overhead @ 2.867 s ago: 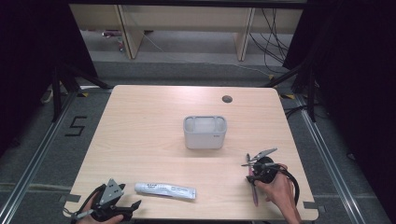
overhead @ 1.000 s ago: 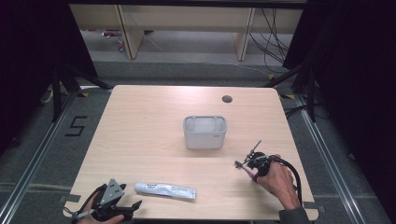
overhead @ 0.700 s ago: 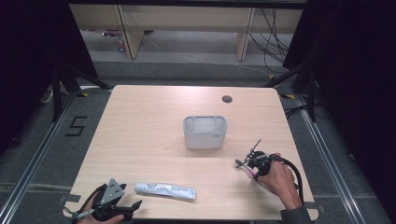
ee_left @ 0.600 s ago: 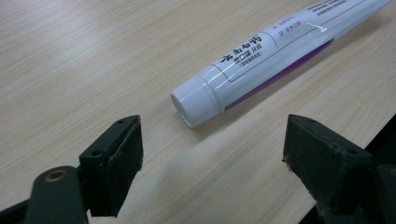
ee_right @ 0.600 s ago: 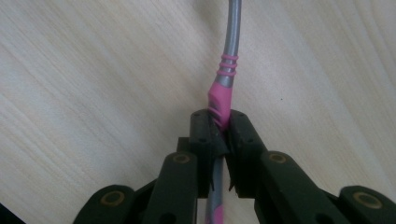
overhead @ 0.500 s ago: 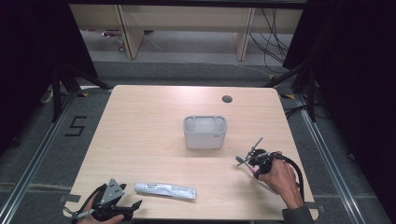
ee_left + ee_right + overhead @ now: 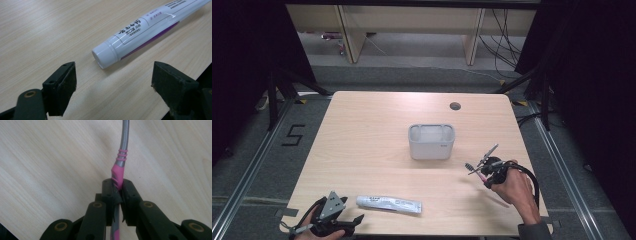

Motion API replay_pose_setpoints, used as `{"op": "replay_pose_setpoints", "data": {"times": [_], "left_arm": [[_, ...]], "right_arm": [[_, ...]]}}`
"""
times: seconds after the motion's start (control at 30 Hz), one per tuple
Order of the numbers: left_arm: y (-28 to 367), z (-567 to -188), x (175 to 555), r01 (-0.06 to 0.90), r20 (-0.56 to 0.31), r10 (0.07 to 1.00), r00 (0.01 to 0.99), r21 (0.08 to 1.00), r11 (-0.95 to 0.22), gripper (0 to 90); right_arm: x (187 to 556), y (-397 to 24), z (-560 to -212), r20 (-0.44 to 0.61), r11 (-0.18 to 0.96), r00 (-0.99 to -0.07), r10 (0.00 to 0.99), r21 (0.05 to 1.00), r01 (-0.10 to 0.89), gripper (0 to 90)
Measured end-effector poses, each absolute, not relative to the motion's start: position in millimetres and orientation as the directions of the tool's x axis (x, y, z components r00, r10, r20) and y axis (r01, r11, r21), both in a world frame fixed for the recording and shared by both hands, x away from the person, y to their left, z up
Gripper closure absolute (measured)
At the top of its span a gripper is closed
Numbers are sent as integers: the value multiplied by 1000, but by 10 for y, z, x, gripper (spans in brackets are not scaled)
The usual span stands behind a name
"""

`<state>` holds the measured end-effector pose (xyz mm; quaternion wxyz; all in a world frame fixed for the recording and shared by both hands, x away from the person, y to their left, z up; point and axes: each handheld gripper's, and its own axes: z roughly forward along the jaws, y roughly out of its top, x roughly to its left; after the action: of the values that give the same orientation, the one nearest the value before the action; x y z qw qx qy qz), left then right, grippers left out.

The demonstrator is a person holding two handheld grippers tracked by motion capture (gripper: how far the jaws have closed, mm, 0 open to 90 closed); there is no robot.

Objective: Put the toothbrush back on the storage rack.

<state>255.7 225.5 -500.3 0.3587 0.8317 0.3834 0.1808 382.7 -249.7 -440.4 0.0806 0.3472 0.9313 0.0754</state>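
Right gripper view: fingers (image 7: pixel 117 192) clamped on pink/grey toothbrush (image 7: pixel 119 165), left gripper (image 7: pixel 112 82) fingers apart nr toothpaste tube (image 7: pixel 147 27)

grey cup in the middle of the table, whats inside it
The grey cup looks empty from the high view: its pale inner back wall shows, with nothing poking above the rim. Its front wall hides the bottom. The toothbrush is outside it, clamped in the right gripper.
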Motion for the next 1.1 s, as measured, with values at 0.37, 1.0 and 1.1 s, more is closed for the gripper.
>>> {"op": "replay_pose_setpoints", "data": {"times": [0.37, 1.0, 1.1], "left_arm": [[2254, -5004, 2558, 507, 26, 766, 642, 735, -450, 197], [2255, -5005, 2564, 507, 27, 767, 641, 735, -451, 197], [2254, -5006, 2561, 508, 25, 766, 642, 734, -450, 197]], "right_arm": [[3832, -2579, -4120, -45, 652, -705, 708, 425, 628, 819], [3906, -2690, -3922, -4, 497, -673, 739, 678, 541, 819], [3916, -2689, -3902, 26, 454, -655, 755, 700, 551, 819]]}}
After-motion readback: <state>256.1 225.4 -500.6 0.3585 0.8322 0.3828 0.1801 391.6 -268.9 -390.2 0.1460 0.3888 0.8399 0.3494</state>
